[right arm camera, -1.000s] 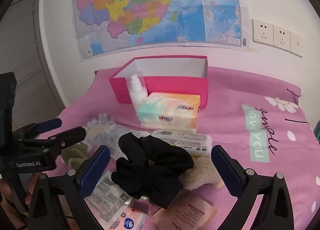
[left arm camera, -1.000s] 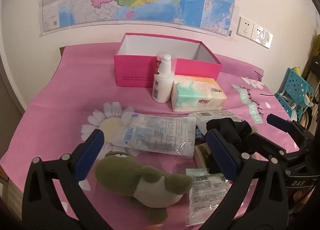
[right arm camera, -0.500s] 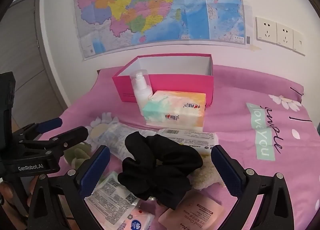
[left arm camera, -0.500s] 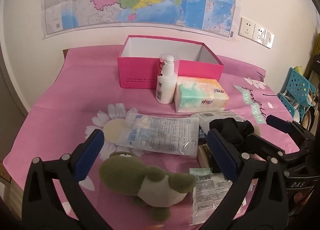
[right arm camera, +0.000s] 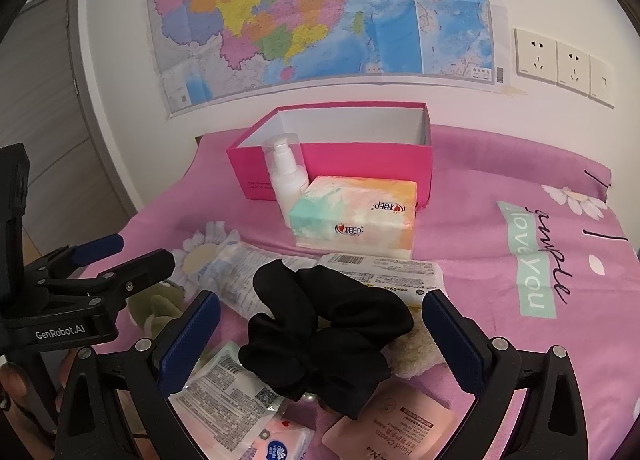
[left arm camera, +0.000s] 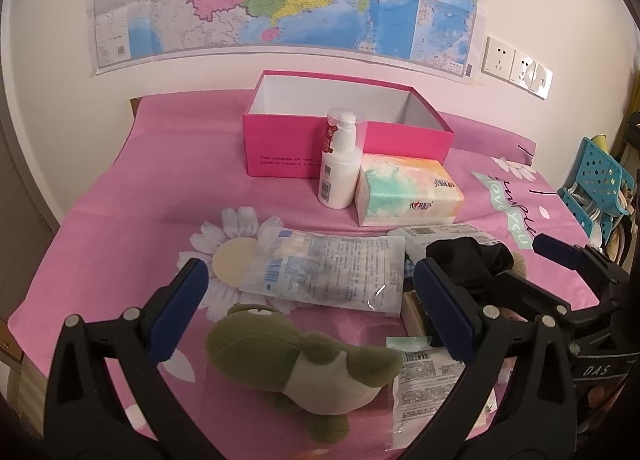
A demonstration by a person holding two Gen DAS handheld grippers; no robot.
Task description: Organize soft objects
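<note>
Two hand-held grippers are in your hands, both spread wide and holding nothing. Your left hand-held gripper (left arm camera: pixel 310 310) hovers over the green plush toy (left arm camera: pixel 304 360) lying on the pink-covered counter (left arm camera: pixel 160 196). Your right hand-held gripper (right arm camera: pixel 320 334) frames the black scrunchie (right arm camera: pixel 324 336), which rests on sachets. Farther back stand a pump bottle (left arm camera: pixel 338 160) and tissue pack (left arm camera: pixel 408 190), before the open pink box (left arm camera: pixel 344 128).

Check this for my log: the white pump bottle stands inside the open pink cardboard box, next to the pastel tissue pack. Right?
Not quite. The white pump bottle stands outside the open pink cardboard box, in front of it, next to the pastel tissue pack. The left wrist view shows it.
</note>
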